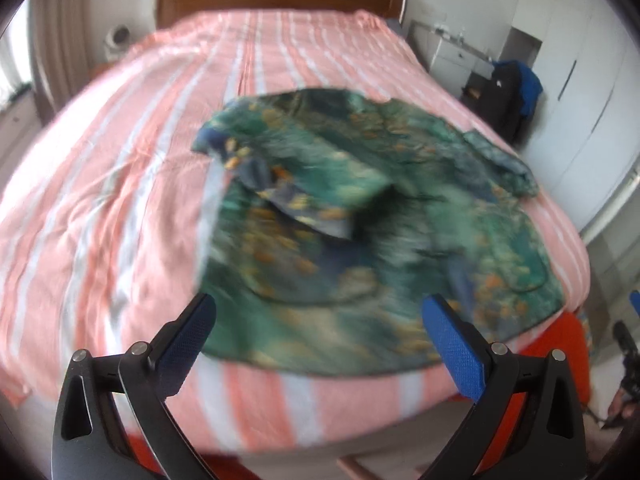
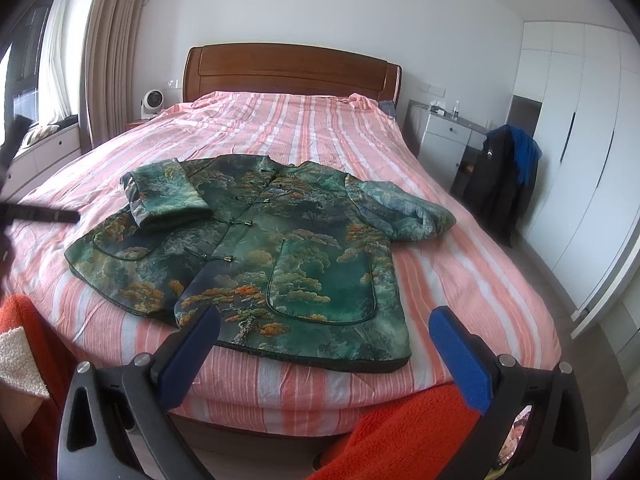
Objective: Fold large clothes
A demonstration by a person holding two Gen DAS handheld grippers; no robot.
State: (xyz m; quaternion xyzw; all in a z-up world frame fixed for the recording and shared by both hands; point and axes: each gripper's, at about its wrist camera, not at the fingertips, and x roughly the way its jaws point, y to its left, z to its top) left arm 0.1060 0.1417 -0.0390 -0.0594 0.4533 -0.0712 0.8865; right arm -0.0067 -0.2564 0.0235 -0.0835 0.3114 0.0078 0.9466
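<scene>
A green jacket (image 2: 256,248) with orange tree print lies front up on the pink striped bed (image 2: 280,128). Its left sleeve (image 2: 168,196) is folded in over the chest; its right sleeve (image 2: 404,212) lies bunched out to the right. The jacket also shows, blurred, in the left wrist view (image 1: 360,220). My left gripper (image 1: 320,312) is open and empty, just above the jacket's near hem. My right gripper (image 2: 324,328) is open and empty, near the hem at the foot of the bed.
A wooden headboard (image 2: 292,72) stands at the far end. A white nightstand (image 2: 444,136) and a chair with dark clothes (image 2: 504,176) stand to the right, by white wardrobes (image 2: 580,160). Orange fabric (image 2: 400,428) lies at the near bed edge. A small fan (image 2: 152,104) stands at the left.
</scene>
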